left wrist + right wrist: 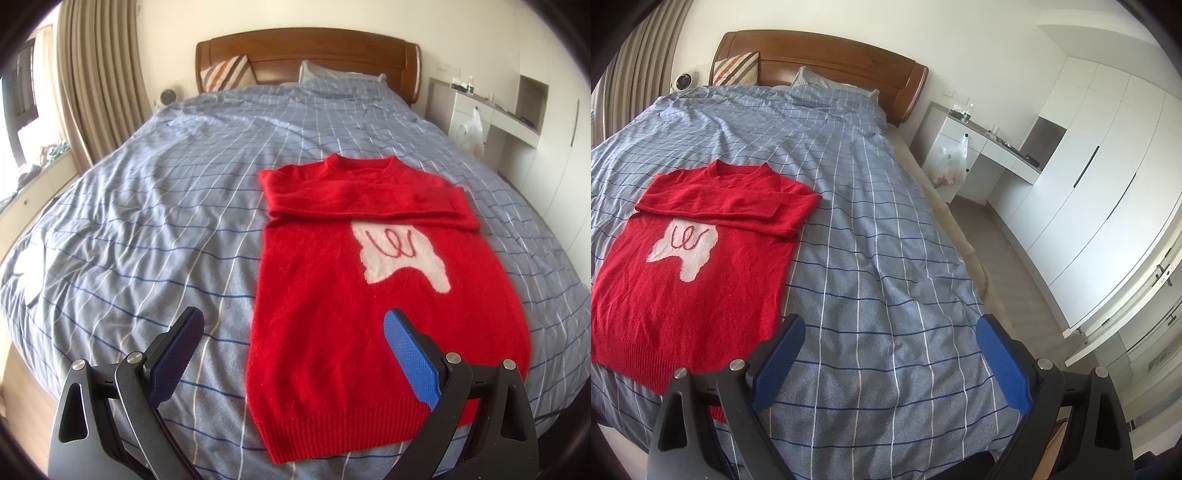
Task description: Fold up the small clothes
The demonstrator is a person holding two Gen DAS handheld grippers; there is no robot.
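Your left hand-held gripper (293, 334) and right hand-held gripper (891, 341) both gape wide, holding nothing. Red sweater (332, 295) lies flat near the bed's (147, 184) foot edge, sleeves folded across chest, partly hiding the white motif (402, 254).

Two wrist fisheyes look up the bed from its foot.
Left view faces the headboard (308, 55); right view sits further right, taking in wardrobes (1108, 177). Both share the red sweater (369, 288).

A bright red knitted sweater (325, 295) is showing a white patch with red squiggles. The grey-blue checked duvet (147, 206) is carrying white and navy lines. Blue textured pads (1004, 365) are lining black fingers.
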